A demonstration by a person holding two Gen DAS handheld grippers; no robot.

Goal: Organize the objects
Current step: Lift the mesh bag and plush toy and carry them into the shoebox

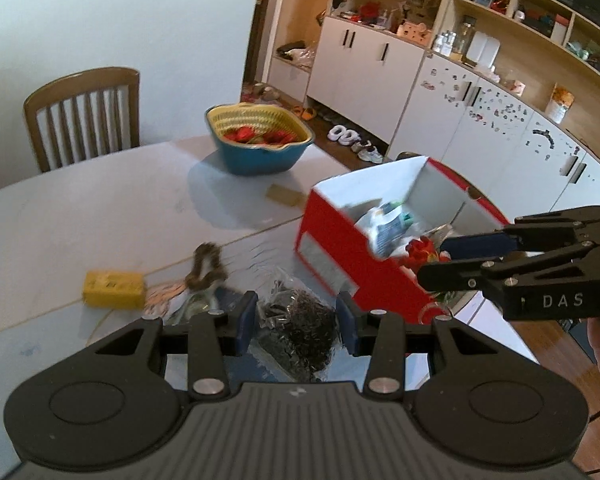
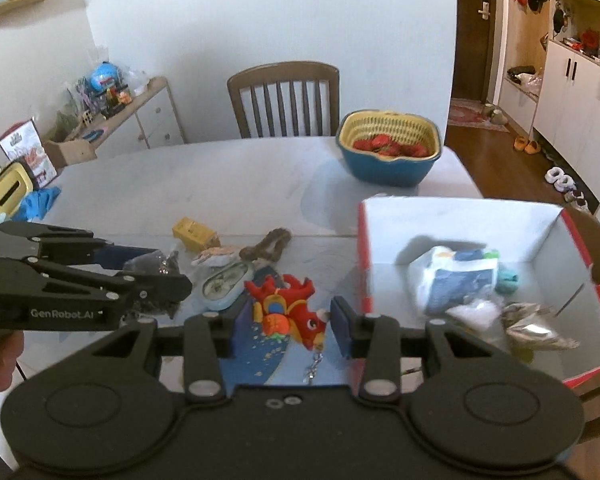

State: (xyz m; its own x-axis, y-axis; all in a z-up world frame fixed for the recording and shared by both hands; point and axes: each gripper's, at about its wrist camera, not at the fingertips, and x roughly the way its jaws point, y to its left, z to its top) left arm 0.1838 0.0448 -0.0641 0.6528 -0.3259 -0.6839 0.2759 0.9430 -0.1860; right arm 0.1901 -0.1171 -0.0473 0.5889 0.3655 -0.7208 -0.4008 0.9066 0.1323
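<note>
Clutter for sorting is split between the table (image 2: 228, 184) and the red-sided cardboard box (image 2: 452, 216) at its right edge, where a blue-and-white packet (image 2: 456, 280) and a crinkled foil wrapper (image 2: 540, 328) already lie. I judge the box is the collecting place, kept at the edge so both my hands reach it.

My left gripper (image 1: 296, 326) pinches a clear bag of dark shredded stuff (image 1: 300, 332); the blue pads press its sides and it hangs between them, off the table. My right gripper (image 2: 284, 324) is closed on a red plush toy (image 2: 288, 308) with a metal clip dangling from it, also held clear of the surface. Both loads look soft, so I expect them to sag and swing; I hold them at their middles for that reason.

Left on the table near the front edge are a yellow block (image 2: 194, 234), a brown furry loop (image 2: 266, 246) and a pale blue oval case (image 2: 226, 284). Toward the far right corner stands a blue basin with a yellow strainer (image 2: 388, 148) holding red fruit. A wooden chair (image 2: 284, 96) stands at the far edge.

Writing: "GenRobot.AI" on the left gripper's side, and "DAS" on the right one's.
</note>
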